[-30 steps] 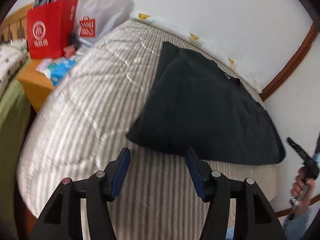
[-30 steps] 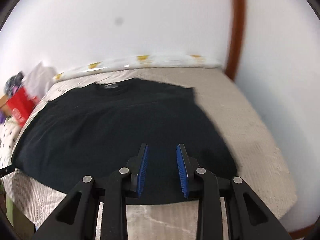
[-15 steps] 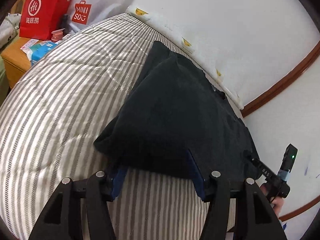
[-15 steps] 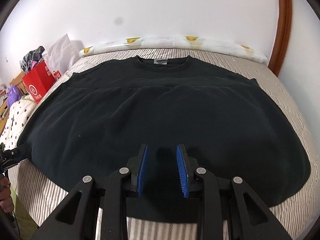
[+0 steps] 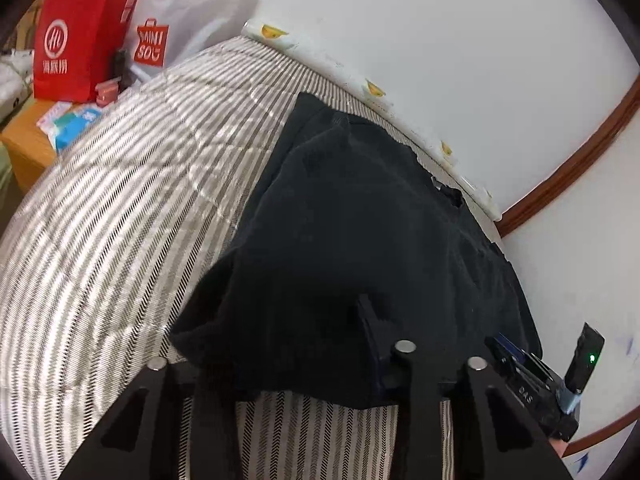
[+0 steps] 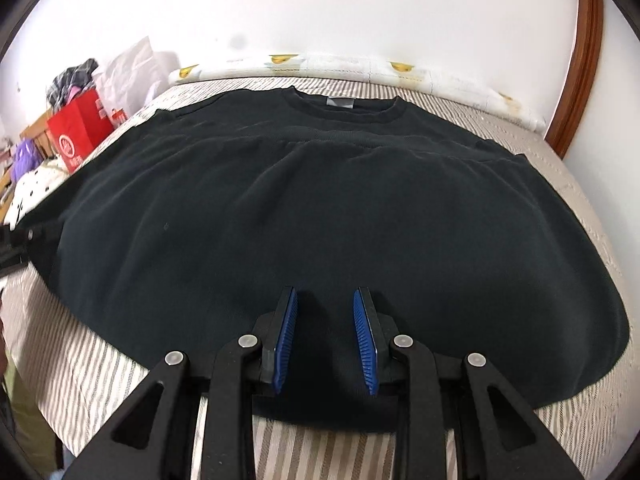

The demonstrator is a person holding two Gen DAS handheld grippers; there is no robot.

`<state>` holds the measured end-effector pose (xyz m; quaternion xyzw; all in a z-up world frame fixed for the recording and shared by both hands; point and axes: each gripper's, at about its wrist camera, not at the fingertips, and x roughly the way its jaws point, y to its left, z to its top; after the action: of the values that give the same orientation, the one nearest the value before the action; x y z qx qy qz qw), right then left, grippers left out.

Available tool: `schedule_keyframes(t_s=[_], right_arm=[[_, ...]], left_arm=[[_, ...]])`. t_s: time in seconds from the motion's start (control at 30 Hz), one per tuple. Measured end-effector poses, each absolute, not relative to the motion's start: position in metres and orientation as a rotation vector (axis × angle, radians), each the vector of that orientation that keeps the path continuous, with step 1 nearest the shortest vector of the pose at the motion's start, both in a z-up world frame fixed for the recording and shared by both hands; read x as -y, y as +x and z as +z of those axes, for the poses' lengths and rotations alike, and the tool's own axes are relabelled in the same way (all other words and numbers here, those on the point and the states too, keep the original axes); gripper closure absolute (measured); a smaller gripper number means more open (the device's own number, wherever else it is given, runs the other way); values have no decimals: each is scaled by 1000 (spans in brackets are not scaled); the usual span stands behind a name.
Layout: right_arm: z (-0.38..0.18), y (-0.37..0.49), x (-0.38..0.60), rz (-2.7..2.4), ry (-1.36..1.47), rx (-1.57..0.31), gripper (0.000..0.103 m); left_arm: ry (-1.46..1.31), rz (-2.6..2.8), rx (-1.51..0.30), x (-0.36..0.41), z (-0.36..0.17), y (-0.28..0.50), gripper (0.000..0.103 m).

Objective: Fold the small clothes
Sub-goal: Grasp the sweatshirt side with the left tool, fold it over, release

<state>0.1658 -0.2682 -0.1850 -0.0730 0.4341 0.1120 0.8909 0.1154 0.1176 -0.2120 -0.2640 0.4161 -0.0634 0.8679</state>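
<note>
A black shirt [image 5: 360, 220] lies spread flat on a striped bed [image 5: 120, 220], collar toward the wall. My left gripper [image 5: 316, 312] is at the shirt's near left hem corner. Its jaws are closing on a bunched hump of that cloth, which hides the left finger. In the right wrist view the shirt [image 6: 320, 200] fills the bed [image 6: 80, 360]. My right gripper [image 6: 326, 294] hovers over the near hem with its blue pads [image 6: 286, 332] apart and flat cloth below them. The right gripper [image 5: 532, 372] also shows at the lower right of the left wrist view.
A red paper bag [image 5: 76, 56] and a white shopping bag [image 5: 168, 32] stand beyond the bed's far left corner, by a wooden nightstand [image 5: 24, 148]. A white wall with brown trim [image 5: 580, 152] borders the bed. A yellow-printed white strip [image 6: 340, 64] lines the wall side.
The left gripper moved onto the hem corner and narrowed around it; the cloth now humps up between the fingers. The right gripper swung down over the near hem, its gap unchanged.
</note>
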Motion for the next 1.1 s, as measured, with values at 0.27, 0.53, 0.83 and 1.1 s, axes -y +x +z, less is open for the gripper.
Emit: schedule_keyframes(t_s=[0.27,0.53,0.83,1.1], right_arm=[[-174,133,282,352,-158,-945,74],[-149,119,338,279,-118,-892,74],[-126,115,418,174,23,-821,74],[-130,111,452,127,63,-826,74]], left_arm=[[-492,-131,-812,-104,-173,118,85],[-368,-209,-742,-54,-119,135,89],[-204,-399,-740,48,-102,155,91],[-86,-531,-871,129,-149,169,91]])
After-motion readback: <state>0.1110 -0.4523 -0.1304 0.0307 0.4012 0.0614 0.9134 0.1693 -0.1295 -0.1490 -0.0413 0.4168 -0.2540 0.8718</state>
